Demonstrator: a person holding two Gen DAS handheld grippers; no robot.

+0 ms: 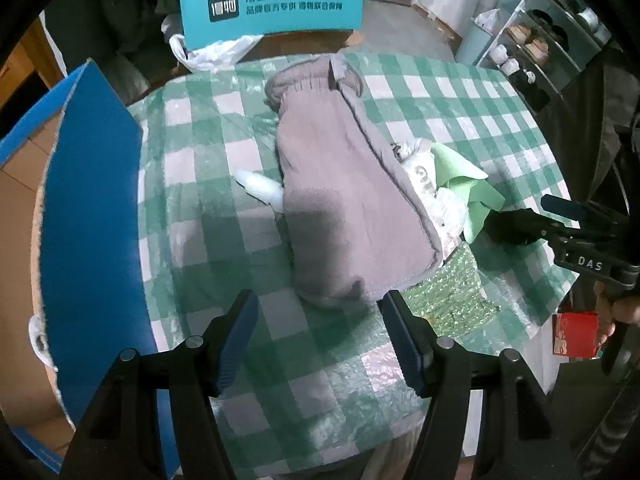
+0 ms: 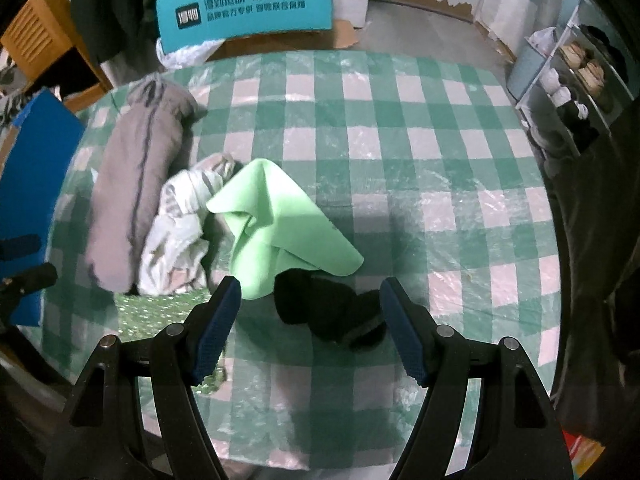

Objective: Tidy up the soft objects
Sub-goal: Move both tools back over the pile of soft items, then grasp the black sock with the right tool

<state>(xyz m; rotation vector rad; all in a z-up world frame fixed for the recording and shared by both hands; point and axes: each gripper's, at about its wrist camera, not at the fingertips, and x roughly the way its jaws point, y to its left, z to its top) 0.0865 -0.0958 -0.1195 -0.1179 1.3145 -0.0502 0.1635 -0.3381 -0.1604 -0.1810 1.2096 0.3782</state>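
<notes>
Grippers both empty. Left hand-held gripper (image 1: 318, 336) has its jaws apart, nothing between them, pointing steeply down at the desk (image 1: 200, 208). Near end of the grey garment (image 1: 344, 184) lies just ahead of its fingertips, roughly centred in the gap, so that looks like its target. Right hand-held gripper (image 2: 310, 326) is likewise spread wide and clamped on nothing; black sock (image 2: 332, 310) sits between and just beyond its fingertips, with the green cloth (image 2: 276, 224) draped just past that, one corner over the sock.

White crumpled garment (image 2: 176, 232) is wedged between the grey one and the green cloth, touching both, so the pile is one loose heap to the right gripper's left. Bubble wrap (image 1: 448, 292) pokes out from under it.

Blue-lined cardboard box (image 1: 92, 216) stands open just left of the left gripper, at the desk edge, probably the drop-off. My read: sorting hasn't started on these pieces; each gripper is lined up over a different item so both can pick without tangling.
</notes>
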